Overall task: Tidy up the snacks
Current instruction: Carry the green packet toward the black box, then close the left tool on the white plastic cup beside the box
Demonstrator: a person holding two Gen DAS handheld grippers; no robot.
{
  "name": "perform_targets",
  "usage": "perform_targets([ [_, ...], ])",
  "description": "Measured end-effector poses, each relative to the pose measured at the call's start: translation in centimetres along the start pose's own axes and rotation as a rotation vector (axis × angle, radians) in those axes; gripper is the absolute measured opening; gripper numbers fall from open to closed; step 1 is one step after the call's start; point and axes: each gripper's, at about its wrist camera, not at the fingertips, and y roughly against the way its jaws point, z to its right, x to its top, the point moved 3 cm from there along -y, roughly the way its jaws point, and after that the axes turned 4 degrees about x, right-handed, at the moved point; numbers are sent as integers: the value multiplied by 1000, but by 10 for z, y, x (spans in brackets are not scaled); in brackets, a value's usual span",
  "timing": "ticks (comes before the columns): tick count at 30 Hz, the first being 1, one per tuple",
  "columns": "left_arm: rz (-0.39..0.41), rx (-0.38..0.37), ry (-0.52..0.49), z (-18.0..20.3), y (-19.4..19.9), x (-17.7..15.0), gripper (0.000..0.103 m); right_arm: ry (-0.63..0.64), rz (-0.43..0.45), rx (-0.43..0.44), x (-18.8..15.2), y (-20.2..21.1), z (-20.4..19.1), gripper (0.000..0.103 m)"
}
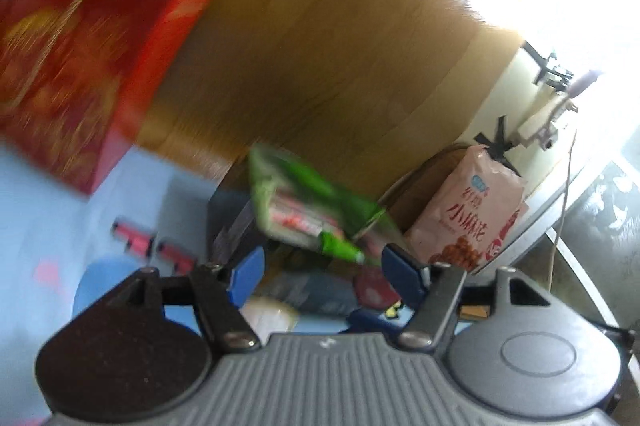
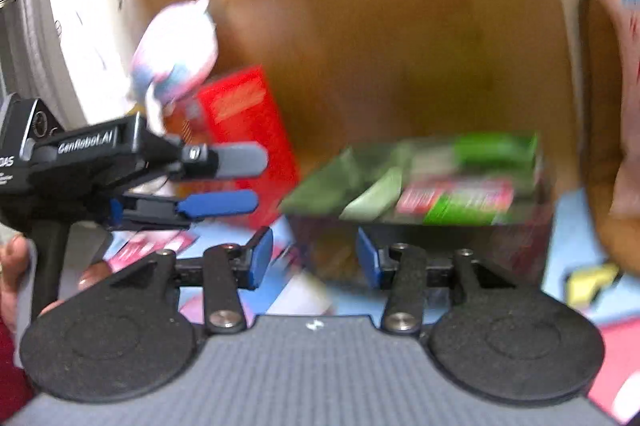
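Observation:
Both views are motion-blurred. A green snack packet (image 1: pixel 316 209) lies on top of a dark box, ahead of my left gripper (image 1: pixel 324 268), which is open and empty. It also shows in the right wrist view (image 2: pixel 436 181), just beyond my right gripper (image 2: pixel 314 258), which is open and empty. A red snack box (image 1: pixel 92 65) stands at the upper left; in the right wrist view it (image 2: pixel 248 129) stands behind the left gripper (image 2: pixel 256 181), seen from the side with its fingers apart. A pink snack bag (image 1: pixel 468 209) stands at the right.
Everything sits on a light blue cloth (image 1: pixel 40 226) strewn with small packets. A wooden panel (image 1: pixel 340 45) rises behind. A pink-and-white bag (image 2: pixel 176 49) stands behind the red box. The dark box (image 2: pixel 420 250) holds more snacks. A brown basket (image 2: pixel 600 105) is at the right.

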Motion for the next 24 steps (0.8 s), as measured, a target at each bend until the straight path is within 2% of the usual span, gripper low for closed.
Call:
perform_targets([
  [4, -42, -1, 114, -23, -12, -20, 67, -63, -107, -7, -20, -26, -8, 50],
  [6, -50, 20, 106, -27, -16, -24, 65, -106, -124, 3, -23, -32, -7, 50],
  [10, -74, -18, 93, -27, -23, -27, 65, -132, -126, -34, -27, -36, -4, 49],
  [13, -91, -16, 74, -24, -31, -30, 64, -155, -126, -44, -32, -36, 3, 47],
  [17, -107, 5, 58, -26, -40, -33, 61, -123, -107, -61, -30, -50, -2, 44],
  [24, -124, 47, -23, -20, -44, -41, 57, -52, -91, -84, -32, -49, -12, 42],
])
